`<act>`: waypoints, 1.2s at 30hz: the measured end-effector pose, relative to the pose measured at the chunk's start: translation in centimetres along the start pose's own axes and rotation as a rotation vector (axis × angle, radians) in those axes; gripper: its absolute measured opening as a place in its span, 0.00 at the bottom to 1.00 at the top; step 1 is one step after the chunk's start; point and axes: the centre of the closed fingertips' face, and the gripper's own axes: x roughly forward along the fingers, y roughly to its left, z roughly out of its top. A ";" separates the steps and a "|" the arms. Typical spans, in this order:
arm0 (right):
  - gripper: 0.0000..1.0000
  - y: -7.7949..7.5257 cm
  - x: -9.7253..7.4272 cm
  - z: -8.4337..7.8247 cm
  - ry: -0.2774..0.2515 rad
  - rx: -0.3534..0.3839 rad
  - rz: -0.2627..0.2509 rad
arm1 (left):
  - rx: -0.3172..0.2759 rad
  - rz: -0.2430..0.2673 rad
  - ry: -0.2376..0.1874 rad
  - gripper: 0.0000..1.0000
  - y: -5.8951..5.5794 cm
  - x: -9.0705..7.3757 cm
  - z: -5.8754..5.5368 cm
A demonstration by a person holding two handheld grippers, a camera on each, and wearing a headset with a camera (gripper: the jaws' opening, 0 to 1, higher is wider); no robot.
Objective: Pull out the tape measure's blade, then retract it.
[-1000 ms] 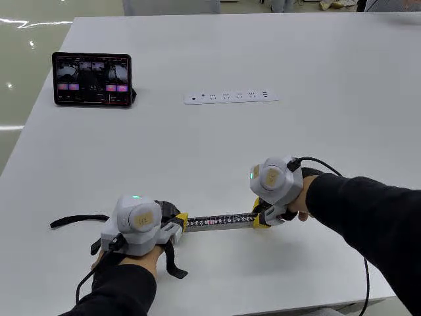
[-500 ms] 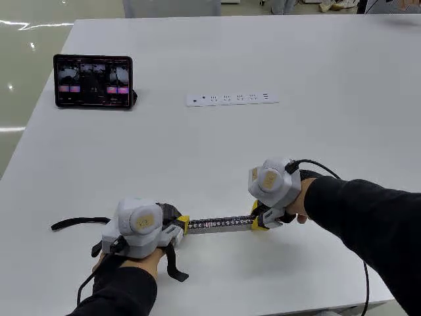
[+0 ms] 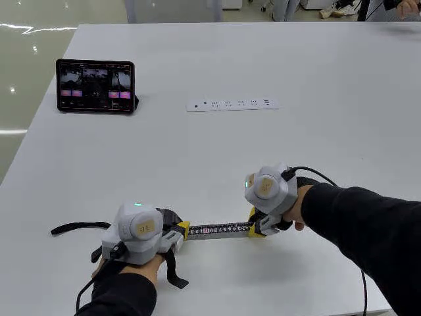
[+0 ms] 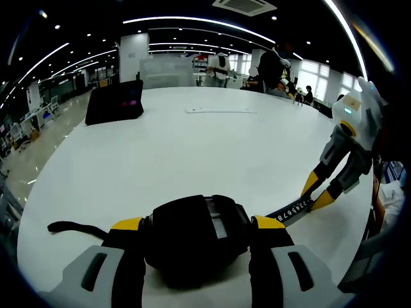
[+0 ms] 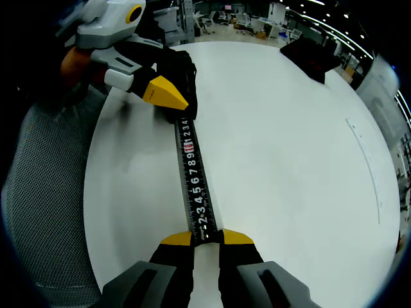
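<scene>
Item: tape-measure work at a bench, one station.

Surface: large white table (image 3: 197, 151), matt and plain, running from the bottom of the head view to its top edge.

- Tablet (image 3: 96, 86), propped upright at upper left of the head view, screen lit with small picture tiles.
- White power strip (image 3: 229, 104), lying flat at upper centre, well apart from the tablet.

Task item: tape measure case (image 4: 192, 247), black, at lower left of the head view.

- Its black strap (image 3: 79, 227) trails leftward on the table.
- The blade (image 5: 192, 173) is drawn out, lying flat on the table, numerals up, stretched between the two grippers.

Left gripper (image 4: 198, 224): yellow-tipped jaws closed around the case, one on each side.

Right gripper (image 5: 207, 239): at lower centre-right of the head view, jaws nearly together, pinching the end of the blade.

Room:

- Glossy pale floor (image 3: 26, 66) to the left of the table, with lamp reflections.
- Long ceiling light strips (image 4: 192, 19) overhead in the left gripper view.
- People (image 4: 221, 64) standing beyond the far edge of the table.
- Grey mesh chair (image 5: 45, 212) at the left of the right gripper view, beside the table edge.
</scene>
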 end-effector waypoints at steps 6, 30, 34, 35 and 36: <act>0.10 0.1 0.1 0.3 -0.005 -0.003 0.004 | -0.001 -0.002 0.000 0.61 0.0 0.0 0.0; 0.10 0.4 0.7 1.9 -0.020 -0.034 0.019 | -0.005 -0.005 0.003 0.61 0.0 0.0 0.0; 0.10 0.5 0.9 2.2 -0.020 -0.023 0.017 | -0.005 -0.006 0.004 0.61 0.0 0.0 0.0; 0.10 0.5 0.9 2.3 -0.020 -0.023 0.016 | -0.005 -0.006 0.004 0.61 0.0 0.0 0.0; 0.10 0.5 1.0 2.3 -0.021 -0.024 0.015 | -0.005 -0.006 0.004 0.61 0.0 0.0 0.0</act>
